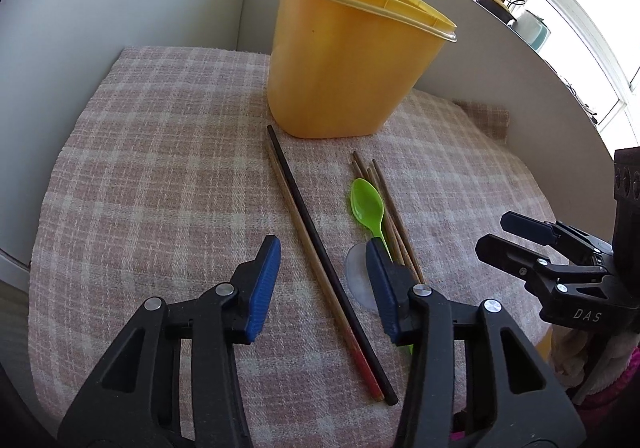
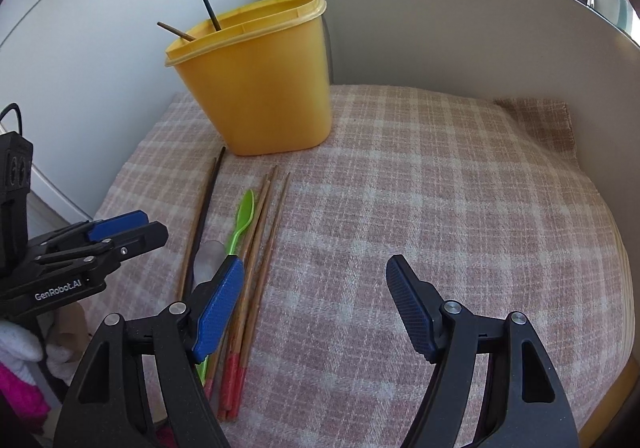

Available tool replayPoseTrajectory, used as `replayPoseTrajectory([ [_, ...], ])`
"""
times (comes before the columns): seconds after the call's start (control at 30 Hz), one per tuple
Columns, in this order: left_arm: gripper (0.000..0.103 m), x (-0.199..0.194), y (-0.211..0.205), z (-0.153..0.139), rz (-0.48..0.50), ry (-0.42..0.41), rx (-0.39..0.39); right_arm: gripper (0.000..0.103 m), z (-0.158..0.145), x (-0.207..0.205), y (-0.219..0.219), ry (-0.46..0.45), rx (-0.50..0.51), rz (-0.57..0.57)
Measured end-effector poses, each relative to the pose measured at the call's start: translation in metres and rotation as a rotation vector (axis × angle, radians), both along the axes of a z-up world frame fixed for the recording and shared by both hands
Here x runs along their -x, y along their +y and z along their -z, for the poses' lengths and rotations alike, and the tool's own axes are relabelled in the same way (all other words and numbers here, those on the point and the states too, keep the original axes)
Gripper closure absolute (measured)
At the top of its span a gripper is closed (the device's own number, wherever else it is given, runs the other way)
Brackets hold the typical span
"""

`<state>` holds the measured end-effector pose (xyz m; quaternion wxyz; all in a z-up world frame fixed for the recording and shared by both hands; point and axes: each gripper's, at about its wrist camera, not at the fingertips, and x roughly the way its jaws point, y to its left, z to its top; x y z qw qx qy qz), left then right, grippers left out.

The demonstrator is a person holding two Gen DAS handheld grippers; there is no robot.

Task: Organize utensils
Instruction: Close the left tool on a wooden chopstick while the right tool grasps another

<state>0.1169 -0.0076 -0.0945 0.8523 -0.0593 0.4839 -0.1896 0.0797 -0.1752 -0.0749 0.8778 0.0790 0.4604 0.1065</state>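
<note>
Hovering nearest the lens, the left gripper stands partly open over the checked cloth, nothing between its pads; a black chopstick and a red-tipped wooden chopstick lie together on the cloth below the gap. The right gripper stands wide and empty, its left pad above the loose bundle.

Beside that pair lie a green plastic spoon, a clear spoon partly hidden behind a pad, and three more wooden chopsticks with red ends. All utensils on the cloth run lengthwise from the near edge toward the yellow container: thick red ends near, thin tips far. The green spoon's bowl points toward the container, its handle toward the grippers.

Standing upright at the far side of the cloth, the container holds two chopsticks leaning against its rim.

Assessment: early stage. Two pieces are stowed; five chopsticks and two spoons remain on the cloth.
</note>
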Motion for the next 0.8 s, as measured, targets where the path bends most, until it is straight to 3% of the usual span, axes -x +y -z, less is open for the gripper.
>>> replayPoseTrajectory([
  [0.17,0.075,-0.01,-0.001,0.011,0.002,0.041,-0.004,0.031,0.009,-0.002,0.003,0.031,-0.014,-0.006],
  [0.33,0.082,-0.02,-0.002,0.021,-0.007,0.068,-0.017,0.039,0.012,-0.005,0.01,0.052,-0.02,-0.02],
  [0.4,0.09,-0.023,-0.001,0.025,-0.016,0.085,-0.014,0.043,0.014,-0.006,0.012,0.063,-0.023,-0.025],
  [0.63,0.09,-0.026,0.003,0.032,-0.026,0.098,-0.013,0.048,0.023,-0.013,0.015,0.105,-0.043,-0.035],
  [0.8,0.09,-0.034,-0.001,0.035,-0.013,0.112,-0.017,0.06,0.032,-0.025,0.012,0.158,-0.068,-0.026],
])
